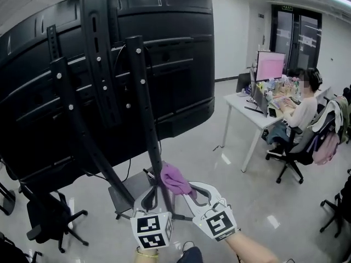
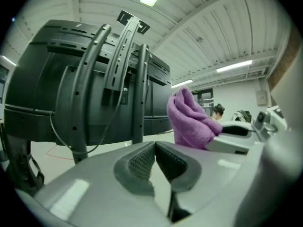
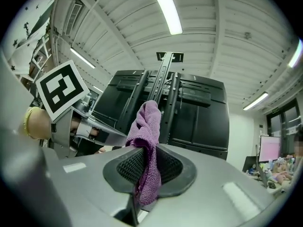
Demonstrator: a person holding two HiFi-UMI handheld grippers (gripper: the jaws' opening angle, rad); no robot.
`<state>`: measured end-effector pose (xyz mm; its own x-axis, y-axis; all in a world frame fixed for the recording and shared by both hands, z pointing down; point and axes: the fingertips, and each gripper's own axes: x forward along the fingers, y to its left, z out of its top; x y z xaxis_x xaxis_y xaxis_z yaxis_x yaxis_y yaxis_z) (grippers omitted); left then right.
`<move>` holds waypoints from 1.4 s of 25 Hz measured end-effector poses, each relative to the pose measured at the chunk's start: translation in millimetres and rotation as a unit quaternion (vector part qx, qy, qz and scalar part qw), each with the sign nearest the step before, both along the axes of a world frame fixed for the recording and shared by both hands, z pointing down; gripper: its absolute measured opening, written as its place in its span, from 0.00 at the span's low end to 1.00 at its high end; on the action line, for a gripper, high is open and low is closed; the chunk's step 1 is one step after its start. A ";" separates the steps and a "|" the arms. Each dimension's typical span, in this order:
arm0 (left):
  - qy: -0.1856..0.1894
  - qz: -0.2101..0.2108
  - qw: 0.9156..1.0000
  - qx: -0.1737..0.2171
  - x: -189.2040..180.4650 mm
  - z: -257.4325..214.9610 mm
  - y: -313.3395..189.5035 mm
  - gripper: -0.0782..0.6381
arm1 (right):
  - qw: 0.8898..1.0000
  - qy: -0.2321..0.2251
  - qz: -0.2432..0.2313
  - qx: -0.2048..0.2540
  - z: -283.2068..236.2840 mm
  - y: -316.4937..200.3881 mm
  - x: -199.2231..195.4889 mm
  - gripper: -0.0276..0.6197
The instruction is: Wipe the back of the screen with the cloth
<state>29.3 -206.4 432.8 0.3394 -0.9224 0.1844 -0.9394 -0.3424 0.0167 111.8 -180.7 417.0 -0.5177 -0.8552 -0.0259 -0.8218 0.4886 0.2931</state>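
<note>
A large black screen [image 1: 164, 48] on a wheeled stand shows its back, with black mounting rails [image 1: 101, 64] bolted across it. A purple cloth [image 1: 175, 181] is pinched in my right gripper [image 1: 184, 190], which is shut on it just below the screen's lower edge, beside the stand's post [image 1: 151, 147]. In the right gripper view the cloth [image 3: 147, 141] stands up between the jaws, with the screen [image 3: 189, 112] beyond. My left gripper [image 1: 149, 195] hangs close to the right one, shut with nothing in it. The left gripper view shows the cloth [image 2: 189, 119] off to its right.
The stand's base and legs [image 1: 123, 199] spread on the floor below the grippers. A black office chair [image 1: 46, 223] stands at the lower left. At the right a person [image 1: 301, 111] sits at a white desk [image 1: 247, 114] with a monitor [image 1: 270, 66].
</note>
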 end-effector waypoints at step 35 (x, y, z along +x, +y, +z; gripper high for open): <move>-0.057 -0.143 0.984 0.087 158.4 -149.9 -307.4 0.12 | 0.849 0.255 0.129 0.445 -521.2 -378.9 201.6 0.12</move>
<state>187.8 -513.7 282.9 0.0481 -0.9981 0.0377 -0.9901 -0.0526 -0.1304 313.3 -559.6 -104.2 -0.4537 -0.7014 -0.5498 -0.5232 -0.2898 0.8014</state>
